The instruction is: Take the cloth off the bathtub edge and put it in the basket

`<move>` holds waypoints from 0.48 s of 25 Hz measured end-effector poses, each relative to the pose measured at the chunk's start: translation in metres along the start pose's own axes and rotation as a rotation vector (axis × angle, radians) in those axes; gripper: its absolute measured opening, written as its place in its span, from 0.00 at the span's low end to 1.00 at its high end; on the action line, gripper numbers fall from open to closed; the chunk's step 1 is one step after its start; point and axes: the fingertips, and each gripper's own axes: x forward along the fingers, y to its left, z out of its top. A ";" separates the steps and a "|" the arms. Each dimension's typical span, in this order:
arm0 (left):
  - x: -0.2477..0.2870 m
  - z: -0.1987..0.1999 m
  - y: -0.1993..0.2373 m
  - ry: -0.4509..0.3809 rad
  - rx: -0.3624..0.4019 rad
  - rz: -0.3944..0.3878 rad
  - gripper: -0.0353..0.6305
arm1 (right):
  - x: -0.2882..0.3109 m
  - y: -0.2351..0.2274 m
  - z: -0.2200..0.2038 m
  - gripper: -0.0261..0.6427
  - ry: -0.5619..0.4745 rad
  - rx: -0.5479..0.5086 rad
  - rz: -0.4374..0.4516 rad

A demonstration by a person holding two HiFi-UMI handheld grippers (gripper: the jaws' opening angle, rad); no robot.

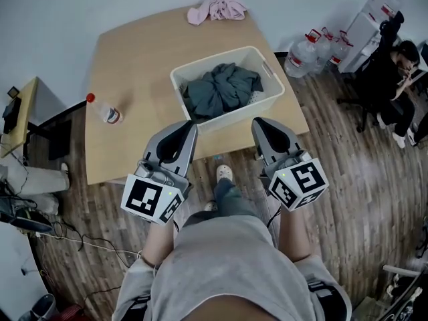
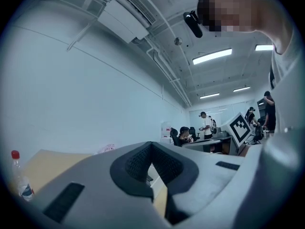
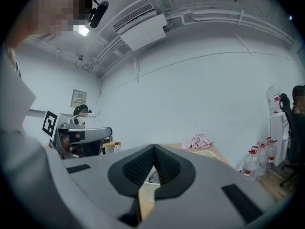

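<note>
Far left on the desk (image 1: 137, 65), a red-capped bottle (image 1: 103, 111) stands out of play. The left tongs (image 1: 190, 126) hang level at the desk's near edge, tips pinched together, nothing in them. Centre stage, the white basket (image 1: 235, 118) holds a dark grey cloth (image 1: 221, 89), bundled inside. Beyond it, a pink cloth (image 1: 217, 7) sits crumpled at the desk's far edge, well apart from both tongs, and no bathtub shows anywhere. The right tongs (image 1: 258, 123) mirror the left, closed up and empty. My read: no carry is under way. If the pink cloth is the target, the next move is a reach past the basket, tongs opening first.
</note>
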 end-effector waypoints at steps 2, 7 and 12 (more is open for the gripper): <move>-0.003 -0.001 -0.003 0.001 0.001 -0.001 0.05 | -0.005 0.003 -0.001 0.05 -0.010 0.003 -0.002; -0.009 0.002 -0.006 -0.005 0.009 0.001 0.05 | -0.011 0.007 0.007 0.05 -0.050 -0.005 -0.011; -0.012 0.004 -0.005 -0.010 0.013 0.007 0.05 | -0.011 0.013 0.015 0.05 -0.070 -0.034 -0.001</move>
